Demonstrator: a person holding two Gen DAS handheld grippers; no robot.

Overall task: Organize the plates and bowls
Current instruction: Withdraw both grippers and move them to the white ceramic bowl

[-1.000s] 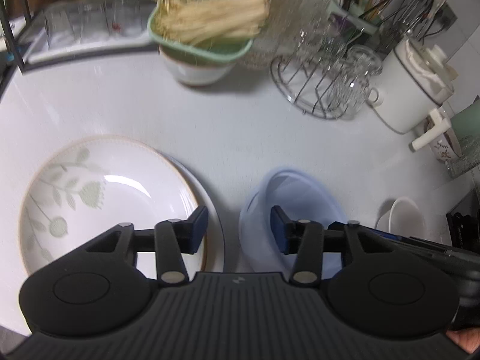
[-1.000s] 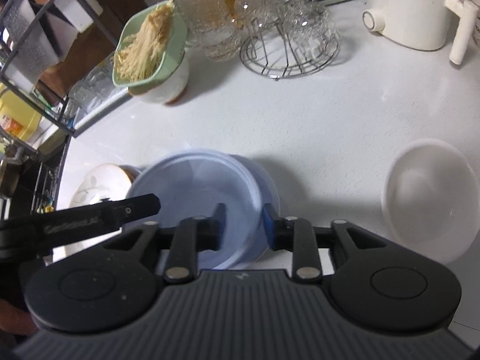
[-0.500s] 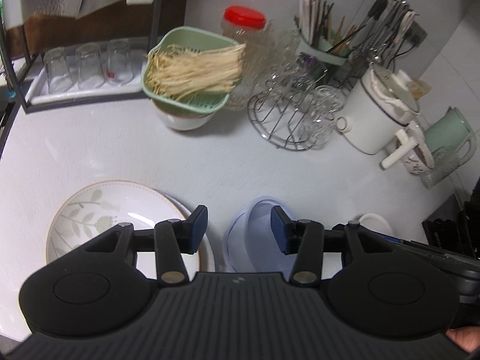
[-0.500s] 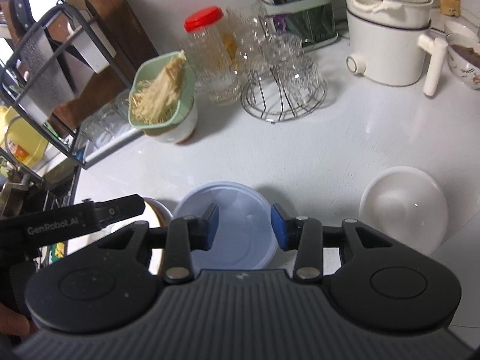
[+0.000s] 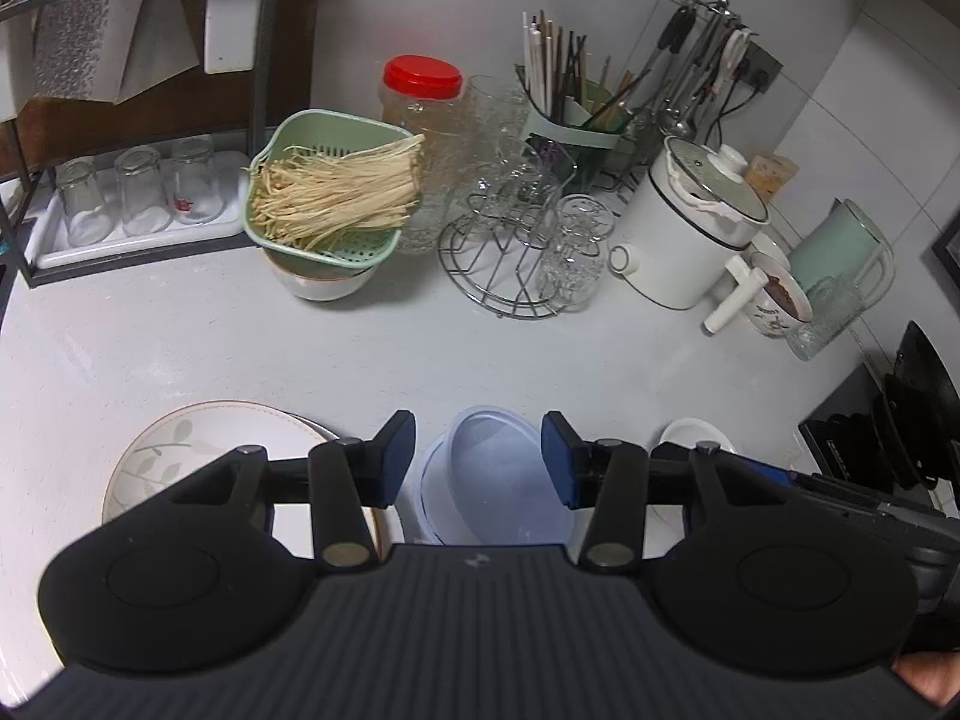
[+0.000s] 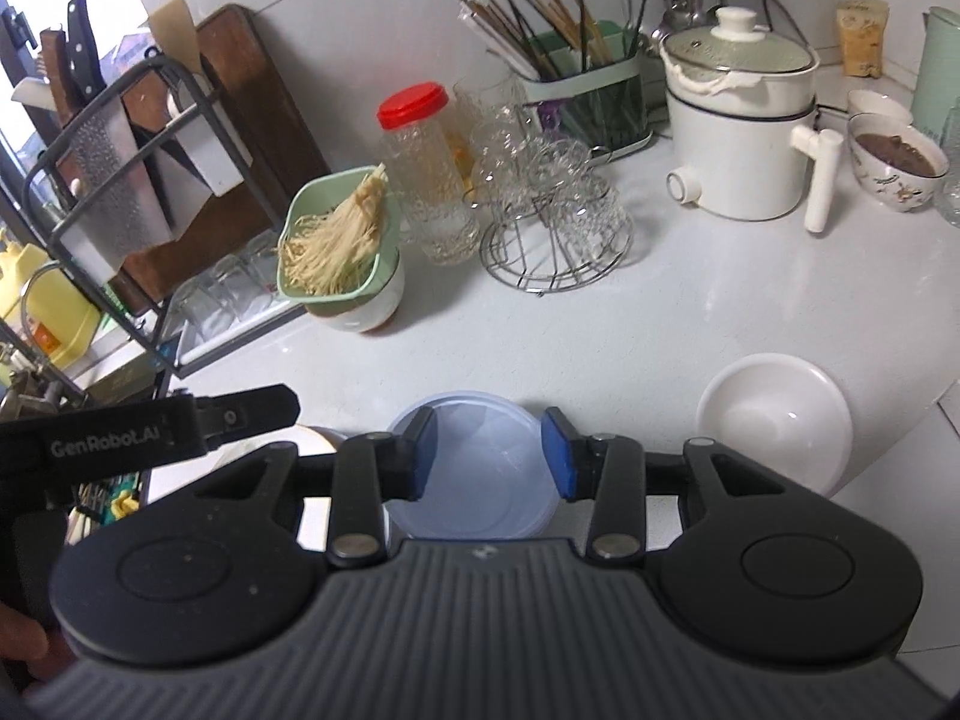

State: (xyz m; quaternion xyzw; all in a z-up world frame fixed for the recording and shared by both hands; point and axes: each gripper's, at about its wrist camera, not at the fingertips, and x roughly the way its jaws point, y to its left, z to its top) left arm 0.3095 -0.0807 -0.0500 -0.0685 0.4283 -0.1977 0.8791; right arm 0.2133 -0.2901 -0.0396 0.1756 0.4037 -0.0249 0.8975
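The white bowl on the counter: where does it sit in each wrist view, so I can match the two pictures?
Left wrist view: the white bowl is at lower right, mostly hidden behind the gripper's arm, right of the blue bowls.
Right wrist view: the white bowl is in full view at right, right of the blue bowls.
Shared landmark: the red-lidded jar at the back of the counter.

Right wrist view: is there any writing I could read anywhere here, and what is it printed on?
"GenRobot.AI": white letters on the black body of the left gripper, at the left edge of the right wrist view.
The yellow bottle has an orange label, too blurred to read.
No other writing can be read in either view.
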